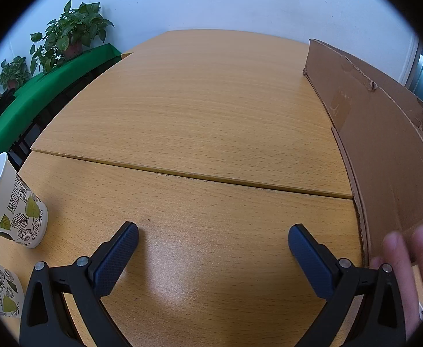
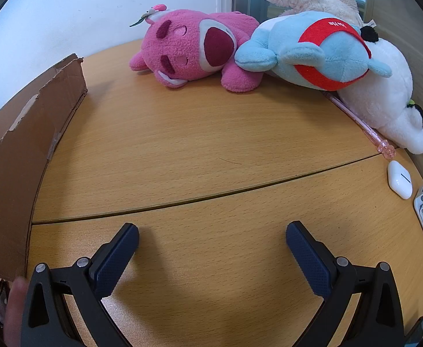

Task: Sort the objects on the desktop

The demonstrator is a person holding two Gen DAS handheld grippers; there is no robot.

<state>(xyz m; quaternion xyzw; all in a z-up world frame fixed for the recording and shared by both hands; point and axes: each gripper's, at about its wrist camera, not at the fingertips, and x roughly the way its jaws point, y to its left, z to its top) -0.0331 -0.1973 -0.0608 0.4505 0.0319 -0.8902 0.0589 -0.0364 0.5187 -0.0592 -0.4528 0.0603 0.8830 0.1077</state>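
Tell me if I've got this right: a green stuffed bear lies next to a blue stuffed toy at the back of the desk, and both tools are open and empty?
Not quite: the stuffed bear is pink, not green, as the right wrist view shows. It does lie beside the blue stuffed toy, and both the right tool and left tool are open and empty.

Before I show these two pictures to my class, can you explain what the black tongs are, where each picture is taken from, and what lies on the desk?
They are hand-held grippers, one per hand, each carrying a wide-angle camera that looks along its fingers. The left gripper and the right gripper are both open and hold nothing. The left view shows leaf-patterned paper cups and a cardboard box on the wooden table. The right view shows a pink plush, a blue plush, a white plush, a pink pen and a white earbud case.
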